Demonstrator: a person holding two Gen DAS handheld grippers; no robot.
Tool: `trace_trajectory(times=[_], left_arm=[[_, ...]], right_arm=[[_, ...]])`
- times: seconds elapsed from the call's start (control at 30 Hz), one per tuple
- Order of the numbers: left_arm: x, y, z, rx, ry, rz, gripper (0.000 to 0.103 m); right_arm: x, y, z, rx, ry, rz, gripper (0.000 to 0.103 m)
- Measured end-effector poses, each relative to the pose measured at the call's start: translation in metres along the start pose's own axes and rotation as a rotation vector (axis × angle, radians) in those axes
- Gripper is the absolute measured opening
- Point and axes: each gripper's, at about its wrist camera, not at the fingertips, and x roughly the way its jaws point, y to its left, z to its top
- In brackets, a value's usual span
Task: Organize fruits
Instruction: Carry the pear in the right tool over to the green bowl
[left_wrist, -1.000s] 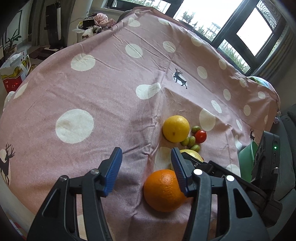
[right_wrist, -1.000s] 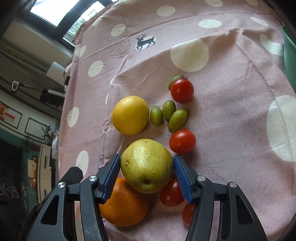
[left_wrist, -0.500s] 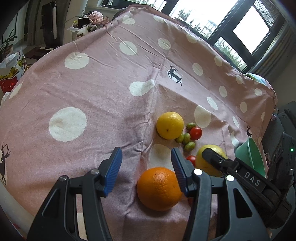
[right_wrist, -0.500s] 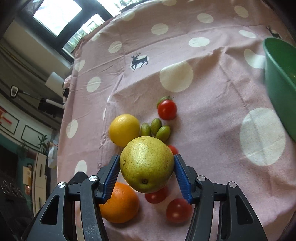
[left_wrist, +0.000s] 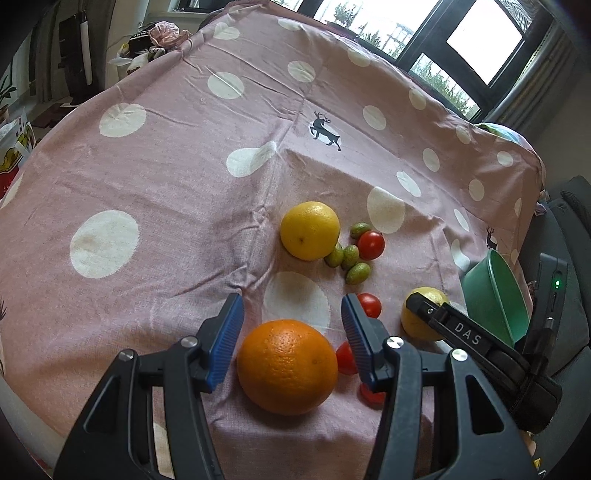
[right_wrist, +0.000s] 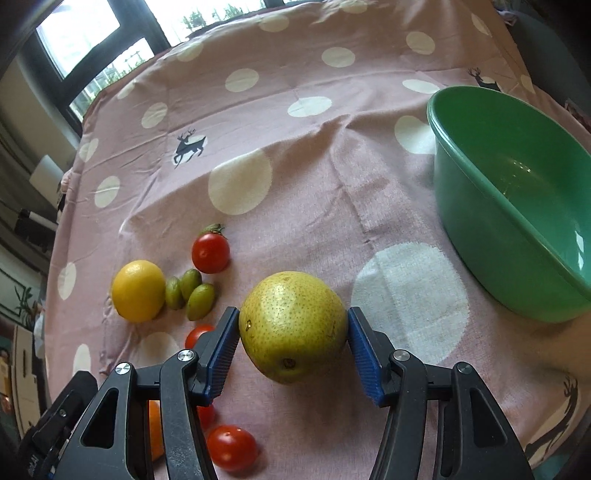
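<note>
One pear (right_wrist: 293, 325) has left the worktop (right_wrist: 314, 177): the right claw (right_wrist: 291, 341), clamped on it, has swung it toward the green bowl (right_wrist: 476, 206), so dropping it in looks next. The left claw (left_wrist: 291, 332), jaws apart, hovers astride the orange (left_wrist: 287, 360), not gripping.
</note>
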Motion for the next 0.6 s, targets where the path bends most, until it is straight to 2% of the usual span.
trace_trajectory(times=[0.17,0.27,0.4,0.47,0.6], left_arm=[[0.003,-0.003,-0.001,0.009,0.009,0.006,0.054],[0.005,-0.005,-0.001,0.014,0.019,0.003,0.054],[0.006,-0.014,-0.002,0.038,0.029,-0.020,0.054],[0.007,-0.020,-0.002,0.059,0.029,-0.018,0.054],[0.008,-0.034,0.005,0.079,0.053,-0.059,0.054]], right_arm=[[-0.002,0.001,0.000,-0.003,0.006,0.001,0.060],[-0.011,0.001,0.001,-0.007,-0.025,0.015,0.060],[-0.025,-0.002,0.003,0.003,-0.059,0.027,0.065],[-0.029,-0.006,0.003,0.019,-0.064,0.042,0.065],[-0.037,-0.015,0.007,0.061,-0.067,0.084,0.065]])
